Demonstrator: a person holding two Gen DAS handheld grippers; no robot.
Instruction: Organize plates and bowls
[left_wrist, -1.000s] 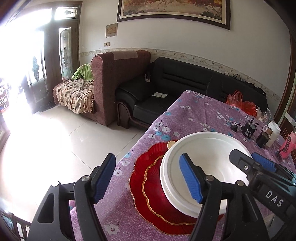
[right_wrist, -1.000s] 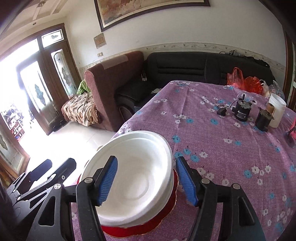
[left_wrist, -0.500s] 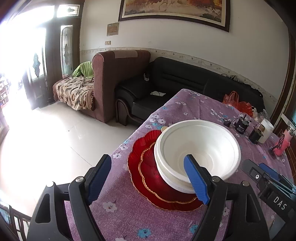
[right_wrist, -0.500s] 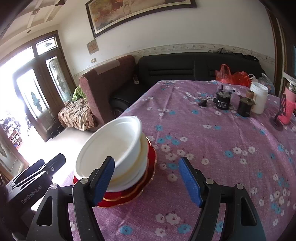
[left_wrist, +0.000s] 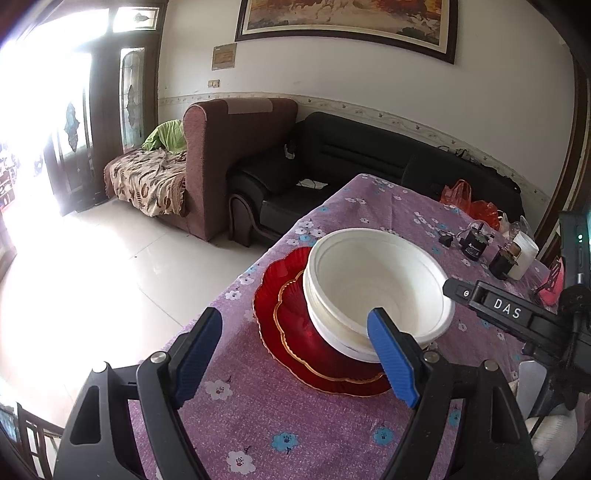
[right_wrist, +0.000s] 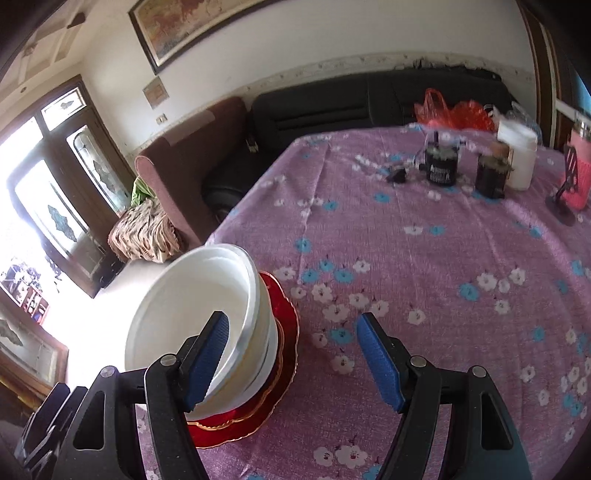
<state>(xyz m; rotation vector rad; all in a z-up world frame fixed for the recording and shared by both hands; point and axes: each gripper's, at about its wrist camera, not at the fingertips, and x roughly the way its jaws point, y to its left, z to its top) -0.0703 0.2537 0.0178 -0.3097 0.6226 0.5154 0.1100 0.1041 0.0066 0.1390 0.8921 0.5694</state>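
A stack of white bowls (left_wrist: 369, 280) stands on two red gold-rimmed plates (left_wrist: 284, 325) near the left edge of the purple flowered table (left_wrist: 280, 424). My left gripper (left_wrist: 295, 356) is open just short of the plates, its right finger in front of the bowls' near side. In the right wrist view the bowls (right_wrist: 184, 314) and plates (right_wrist: 286, 321) lie at the lower left. My right gripper (right_wrist: 293, 362) is open over bare cloth, its left finger in front of the bowl rim. That gripper (left_wrist: 506, 306) also shows beside the bowls' right rim.
At the table's far end stand two dark jars (right_wrist: 441, 166), a white container (right_wrist: 517, 155), a pink cup (right_wrist: 580, 173) and orange bags (right_wrist: 454, 110). The table's left edge drops to a tiled floor (left_wrist: 92, 277). Sofas (left_wrist: 351, 158) line the wall beyond.
Both grippers have drawn back from the white bowls and stand a little wider. The right gripper has swung right and rolled, so the stack now lies at its left.
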